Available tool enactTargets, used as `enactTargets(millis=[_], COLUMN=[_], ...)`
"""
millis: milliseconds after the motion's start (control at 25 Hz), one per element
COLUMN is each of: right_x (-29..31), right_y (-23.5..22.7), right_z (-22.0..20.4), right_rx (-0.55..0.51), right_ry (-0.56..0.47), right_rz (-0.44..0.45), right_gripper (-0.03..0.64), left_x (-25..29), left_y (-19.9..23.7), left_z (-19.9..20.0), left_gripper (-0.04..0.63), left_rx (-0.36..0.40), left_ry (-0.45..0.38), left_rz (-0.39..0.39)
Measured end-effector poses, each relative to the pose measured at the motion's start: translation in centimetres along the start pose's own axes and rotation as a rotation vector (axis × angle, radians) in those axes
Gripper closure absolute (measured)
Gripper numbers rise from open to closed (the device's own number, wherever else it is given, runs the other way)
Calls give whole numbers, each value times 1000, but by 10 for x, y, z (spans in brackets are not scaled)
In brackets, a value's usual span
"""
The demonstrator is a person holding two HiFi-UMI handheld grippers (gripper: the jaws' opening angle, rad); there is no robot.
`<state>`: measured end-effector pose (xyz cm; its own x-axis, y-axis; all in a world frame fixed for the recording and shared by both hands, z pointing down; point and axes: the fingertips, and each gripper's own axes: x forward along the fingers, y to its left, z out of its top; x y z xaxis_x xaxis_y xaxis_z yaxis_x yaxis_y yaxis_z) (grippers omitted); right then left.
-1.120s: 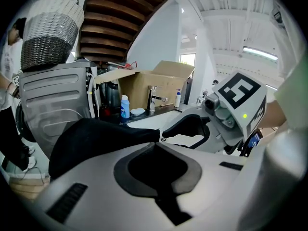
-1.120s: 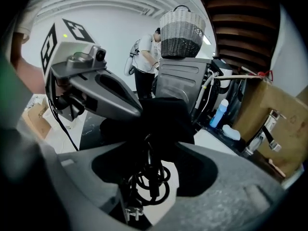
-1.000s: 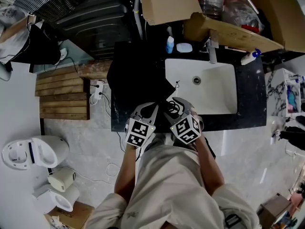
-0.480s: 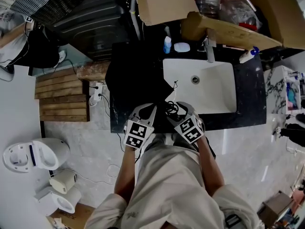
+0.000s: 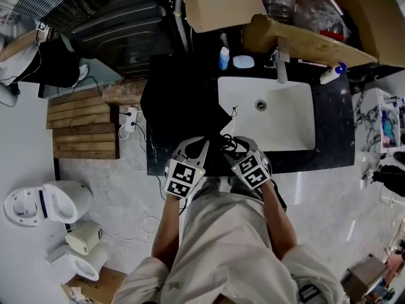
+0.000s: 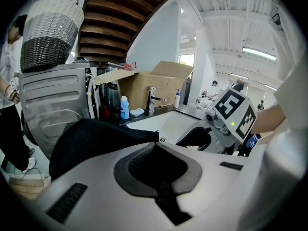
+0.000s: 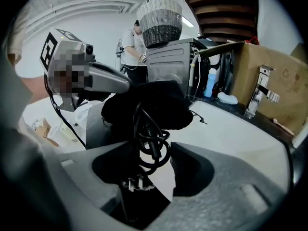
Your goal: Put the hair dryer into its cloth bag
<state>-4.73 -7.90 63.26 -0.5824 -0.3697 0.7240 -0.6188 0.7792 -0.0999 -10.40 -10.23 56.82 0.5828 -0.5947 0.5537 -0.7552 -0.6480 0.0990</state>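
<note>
So, going left to right: the person's left forearm comes up from the bottom of the head view. The left gripper [image 5: 197,145] sits at the front edge of the bench [image 5: 335,144], angled down and away from the body. Its jaws are fully together, pinching the near edge of the black cloth bag [image 5: 180,100]. The rest of the bag is spread over the bench, left of the white sink [image 5: 285,132].

Just beside it, the right gripper [image 5: 235,147] points the same way but dips a bit steeper, with its marker cube rolled toward the sink. Its jaws have just been closing but stand apart. The coiled black cord [image 7: 151,146] hangs between them, with the plug [image 7: 131,183] lower in the gap, and as far as I can see the pads aren't squeezing it. The cord runs up into the bunched bag. I can't make out the hair dryer body itself anywhere.
</note>
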Motion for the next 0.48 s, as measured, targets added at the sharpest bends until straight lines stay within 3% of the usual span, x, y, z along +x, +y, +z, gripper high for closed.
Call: enactTargets(millis=[480], right_x=[2], right_y=[2], right_z=[17], right_rx=[-3], right_ry=[-38], right_rz=[-13], right_gripper=[377], left_x=[-1], left_y=[-3], left_z=[3], left_gripper=[589], left_rx=[1], left_ry=[-6], left_rz=[-13])
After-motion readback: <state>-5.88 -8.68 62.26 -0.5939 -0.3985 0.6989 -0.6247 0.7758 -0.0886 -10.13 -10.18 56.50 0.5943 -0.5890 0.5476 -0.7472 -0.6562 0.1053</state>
